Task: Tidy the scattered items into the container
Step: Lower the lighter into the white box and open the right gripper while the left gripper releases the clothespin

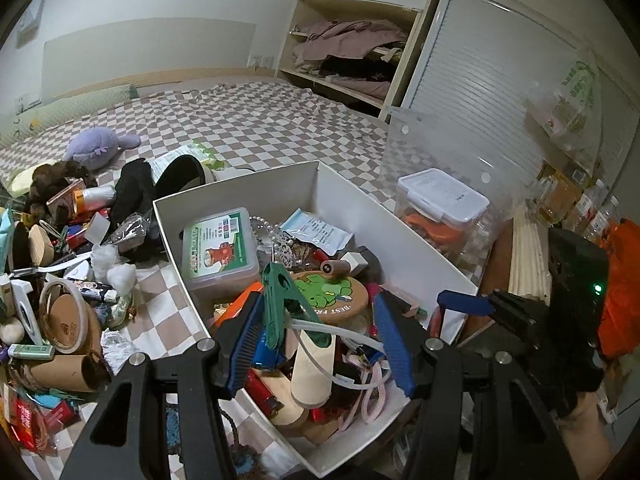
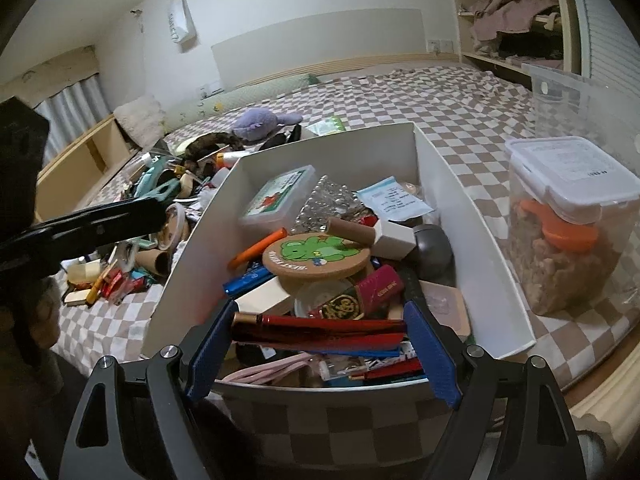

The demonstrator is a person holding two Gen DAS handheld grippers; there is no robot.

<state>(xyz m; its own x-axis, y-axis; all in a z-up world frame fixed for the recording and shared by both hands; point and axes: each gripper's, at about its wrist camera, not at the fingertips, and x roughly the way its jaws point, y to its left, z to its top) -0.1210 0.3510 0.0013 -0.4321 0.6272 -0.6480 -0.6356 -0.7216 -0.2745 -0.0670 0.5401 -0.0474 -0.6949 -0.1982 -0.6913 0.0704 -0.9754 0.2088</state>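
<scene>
Left hand-held gripper (image 1: 316, 336) gapes over the white box (image 1: 400, 216), apparently touching a green clip (image 1: 276, 300) unseen from the right's open one (image 2: 320, 348).

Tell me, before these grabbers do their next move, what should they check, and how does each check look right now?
1. Left gripper open: ok.
2. Right gripper open, holding nothing: ok.
3. Green clip clear of left gripper's fingers: cannot tell.
4. White box has spare room: not ok, heaped.
5. Scattered pile left on checked bedsheet: not ok, much remains.
</scene>
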